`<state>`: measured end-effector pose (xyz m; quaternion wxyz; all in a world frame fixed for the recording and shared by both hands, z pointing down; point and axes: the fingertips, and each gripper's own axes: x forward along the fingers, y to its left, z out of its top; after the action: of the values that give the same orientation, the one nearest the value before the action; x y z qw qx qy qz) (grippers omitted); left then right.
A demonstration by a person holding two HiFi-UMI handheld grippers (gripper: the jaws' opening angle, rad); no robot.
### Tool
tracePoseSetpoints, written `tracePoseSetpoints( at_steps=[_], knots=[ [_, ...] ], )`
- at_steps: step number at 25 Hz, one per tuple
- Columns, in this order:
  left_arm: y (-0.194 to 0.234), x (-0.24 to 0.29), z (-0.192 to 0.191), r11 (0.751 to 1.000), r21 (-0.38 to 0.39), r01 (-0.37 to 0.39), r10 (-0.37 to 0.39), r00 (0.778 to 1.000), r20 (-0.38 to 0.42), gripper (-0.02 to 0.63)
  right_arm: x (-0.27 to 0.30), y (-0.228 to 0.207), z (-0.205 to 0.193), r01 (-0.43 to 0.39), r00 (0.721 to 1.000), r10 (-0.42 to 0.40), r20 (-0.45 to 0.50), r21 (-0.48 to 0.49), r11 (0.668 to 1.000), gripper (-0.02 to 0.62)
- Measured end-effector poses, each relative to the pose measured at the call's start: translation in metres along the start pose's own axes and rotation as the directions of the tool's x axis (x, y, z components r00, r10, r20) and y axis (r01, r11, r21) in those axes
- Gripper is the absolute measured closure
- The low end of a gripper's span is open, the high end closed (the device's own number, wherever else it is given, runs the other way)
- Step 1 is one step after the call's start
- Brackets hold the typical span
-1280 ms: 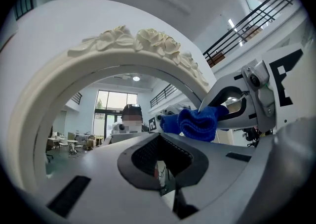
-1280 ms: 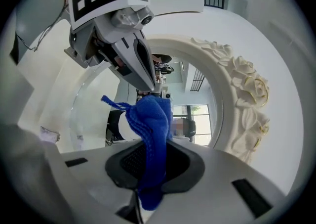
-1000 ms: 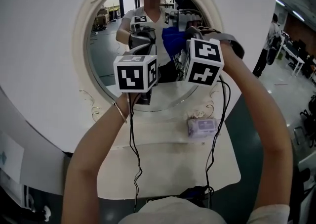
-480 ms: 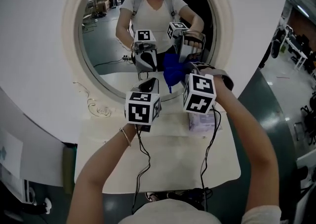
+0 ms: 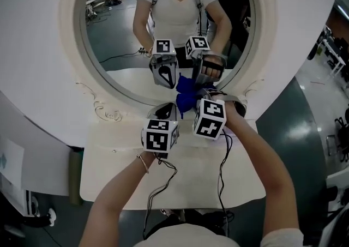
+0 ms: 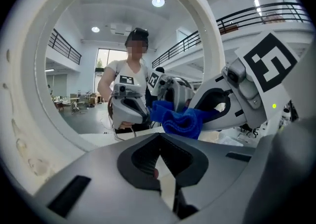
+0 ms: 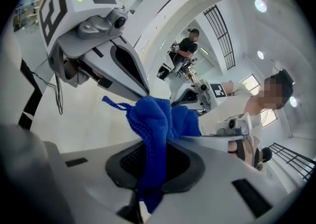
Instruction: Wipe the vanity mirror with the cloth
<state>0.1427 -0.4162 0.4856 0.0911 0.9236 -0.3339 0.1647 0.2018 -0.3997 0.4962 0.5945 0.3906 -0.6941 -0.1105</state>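
One cloth [image 7: 154, 119] in right tool [image 7: 155, 157]

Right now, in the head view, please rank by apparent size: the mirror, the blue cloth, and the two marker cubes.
1. mirror: largest by far.
2. left marker cube and right marker cube: look alike, not ranked.
3. blue cloth: smallest, but partly hidden behind the right cube.

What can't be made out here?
- Whether the cloth touches the mirror glass: in the head view the bunched cloth and right gripper cover the contact spot.
- Top of the mirror frame: cut off by the head view's upper edge.
- Table middle: head view, the person's arms cover it.
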Motion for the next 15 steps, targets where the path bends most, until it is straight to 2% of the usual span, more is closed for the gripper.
tracePoseSetpoints(
  at_steps=[2, 5, 15],
  knots=[
    [0.008, 0.003, -0.020, 0.999, -0.038, -0.018, 0.017, 0.999, -0.031, 0.600, 0.012, 0.008, 0.004, -0.018, 1.000, 0.018, 0.000, -0.008, 1.000, 0.529],
    [0.019, 0.003, -0.039, 0.998, -0.054, -0.044, 0.041, 0.997, -0.063, 0.600, 0.020, 0.015, 0.007, -0.026, 1.000, 0.026, -0.001, -0.029, 0.999, 0.529],
    [0.031, -0.002, -0.043, 0.994, -0.068, -0.086, 0.082, 0.995, -0.056, 0.600, 0.024, 0.018, 0.007, -0.039, 0.999, 0.039, 0.015, -0.031, 0.999, 0.529]
  ],
)
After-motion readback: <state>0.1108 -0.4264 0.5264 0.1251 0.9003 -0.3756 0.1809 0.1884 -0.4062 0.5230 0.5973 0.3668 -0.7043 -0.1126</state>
